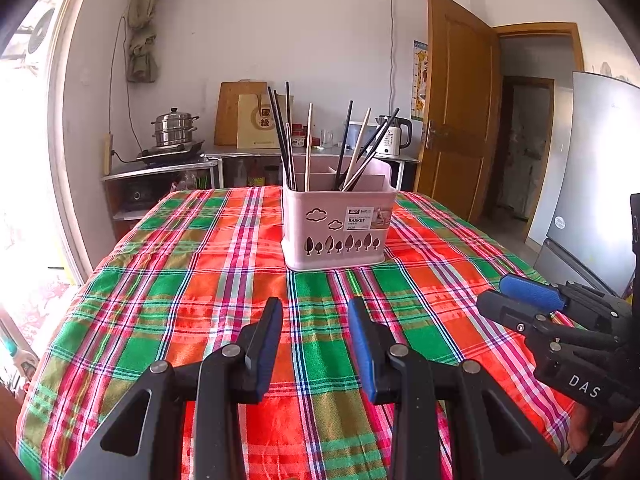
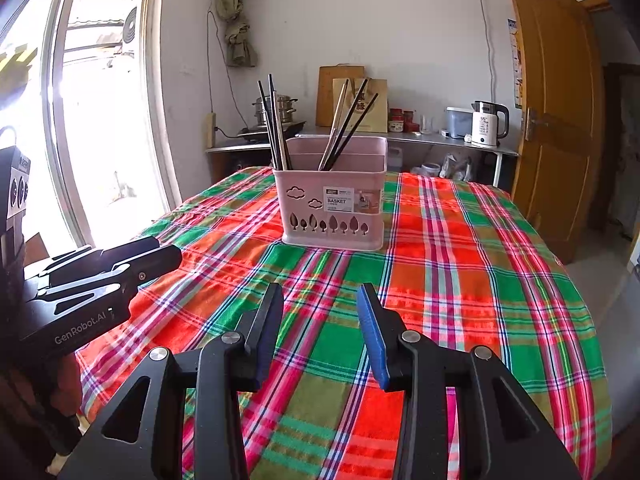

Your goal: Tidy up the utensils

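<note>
Your left gripper [image 1: 315,328] and right gripper [image 2: 320,320] both hang spread and empty over the plaid tablecloth [image 1: 192,280]. The pink chopstick basket [image 1: 336,224] stands mid-table toward the far edge; reach in level, pinch one chopstick [image 1: 308,148] near its top.

Chopsticks [image 1: 352,148] in basket [image 1: 336,232] on table [image 1: 180,280]

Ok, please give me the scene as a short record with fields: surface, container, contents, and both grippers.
surface: table with plaid cloth
container: pink basket, upright on the cloth
contents: dark and pale chopsticks standing in the basket's compartments
left gripper: open, nothing between the jaws
right gripper: open, nothing between the jaws
</note>
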Tool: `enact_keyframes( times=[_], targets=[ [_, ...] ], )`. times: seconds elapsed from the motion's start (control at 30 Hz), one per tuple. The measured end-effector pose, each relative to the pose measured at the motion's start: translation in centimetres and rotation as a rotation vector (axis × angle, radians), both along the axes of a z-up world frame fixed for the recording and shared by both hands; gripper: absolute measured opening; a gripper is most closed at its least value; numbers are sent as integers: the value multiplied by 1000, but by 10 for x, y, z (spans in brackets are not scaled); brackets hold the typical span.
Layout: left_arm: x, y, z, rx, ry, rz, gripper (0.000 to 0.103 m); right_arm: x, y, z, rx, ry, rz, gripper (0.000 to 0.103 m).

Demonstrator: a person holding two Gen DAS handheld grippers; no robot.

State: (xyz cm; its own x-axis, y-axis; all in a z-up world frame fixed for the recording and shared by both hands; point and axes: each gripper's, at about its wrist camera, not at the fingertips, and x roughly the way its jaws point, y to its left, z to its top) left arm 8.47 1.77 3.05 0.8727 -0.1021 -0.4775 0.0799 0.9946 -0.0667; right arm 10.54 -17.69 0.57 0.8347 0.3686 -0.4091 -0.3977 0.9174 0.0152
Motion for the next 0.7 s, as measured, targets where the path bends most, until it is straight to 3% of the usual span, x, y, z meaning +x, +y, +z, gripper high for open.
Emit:
enact_keyframes(
  times=[0.7],
  targets=[
    [-6, -2, 2, 14, -14, 11, 33, -2, 1, 1, -2, 1, 1, 40]
  ],
)
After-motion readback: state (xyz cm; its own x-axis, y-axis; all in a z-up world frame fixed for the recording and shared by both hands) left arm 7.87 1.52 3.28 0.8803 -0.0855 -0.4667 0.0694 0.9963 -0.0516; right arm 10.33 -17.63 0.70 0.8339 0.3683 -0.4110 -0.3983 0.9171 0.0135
